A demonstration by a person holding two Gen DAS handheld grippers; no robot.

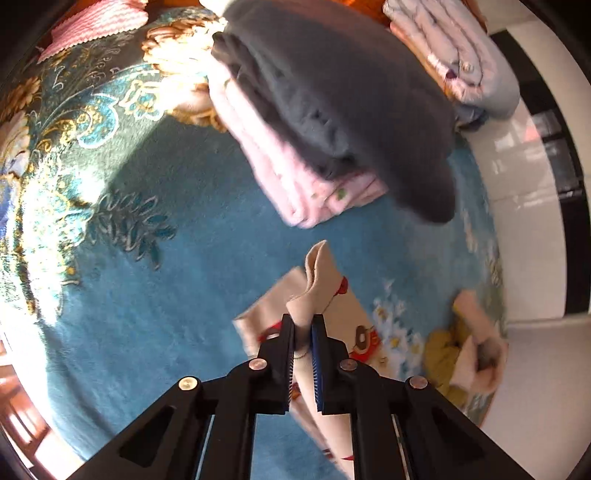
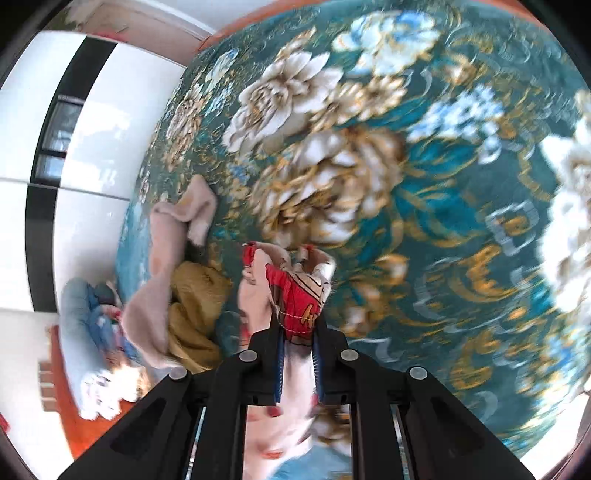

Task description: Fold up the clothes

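Nothing here serves as a container; the clothes lie loose or stacked on a teal floral carpet (image 1: 140,280). The left tool (image 1: 303,325) has its jaws pressed onto a raised fold of a cream printed garment (image 1: 325,291), whose lower part trails on the carpet just beneath it. The right tool (image 2: 298,325) pinches another bunched part of what looks like the same cloth, here showing a red printed patch (image 2: 299,295). In the left wrist view, beyond the held cloth, a dark grey folded piece (image 1: 332,96) rests on a pink folded piece (image 1: 295,177); further right sits a pale lilac folded stack (image 1: 461,59), and at the far left corner a pink ribbed cloth (image 1: 99,26). Near the carpet's right edge lies an unfolded heap, a beige garment (image 1: 476,332) over a mustard one (image 1: 441,354). The right wrist view shows that heap at the left of the tool. White glossy floor tiles (image 1: 532,236) border the carpet, with a dark strip along them. Sunlight falls on the carpet's left side
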